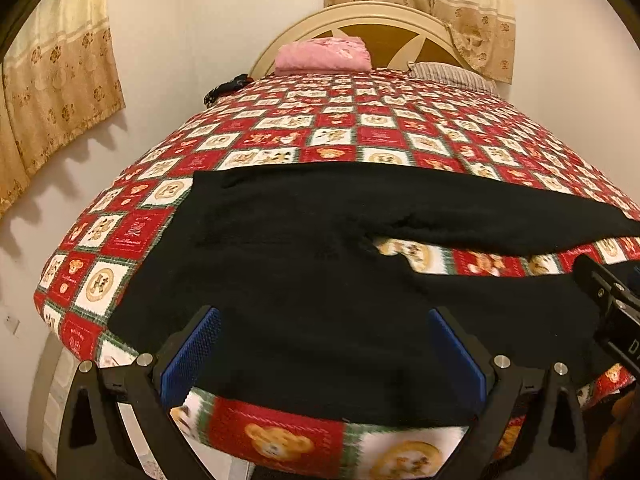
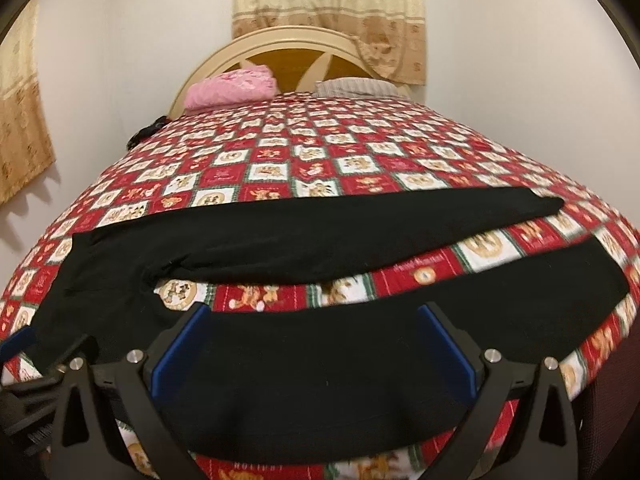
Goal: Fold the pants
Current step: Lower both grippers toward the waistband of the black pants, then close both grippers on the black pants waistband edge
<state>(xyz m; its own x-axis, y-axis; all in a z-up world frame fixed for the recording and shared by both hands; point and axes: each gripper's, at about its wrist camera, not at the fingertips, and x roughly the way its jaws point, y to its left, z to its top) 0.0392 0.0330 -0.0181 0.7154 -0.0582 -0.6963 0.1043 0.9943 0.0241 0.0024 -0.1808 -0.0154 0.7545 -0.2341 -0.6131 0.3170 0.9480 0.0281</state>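
Black pants (image 1: 300,248) lie spread flat across the near end of the bed, waist to the left, two legs running right with a gap between them. They also show in the right wrist view (image 2: 304,236). My left gripper (image 1: 324,316) is open, its blue pads (image 1: 192,356) wide apart over the waist and hip part near the bed's front edge. My right gripper (image 2: 314,312) is open over the near leg (image 2: 440,304). The right gripper's body shows at the right edge of the left wrist view (image 1: 612,300).
The bed has a red and white bear-pattern quilt (image 1: 360,132). A folded pink blanket (image 1: 324,56) and a striped pillow (image 1: 452,74) lie by the headboard (image 1: 368,20). A dark item (image 1: 226,88) sits at the bed's far left edge. Curtains hang on the walls.
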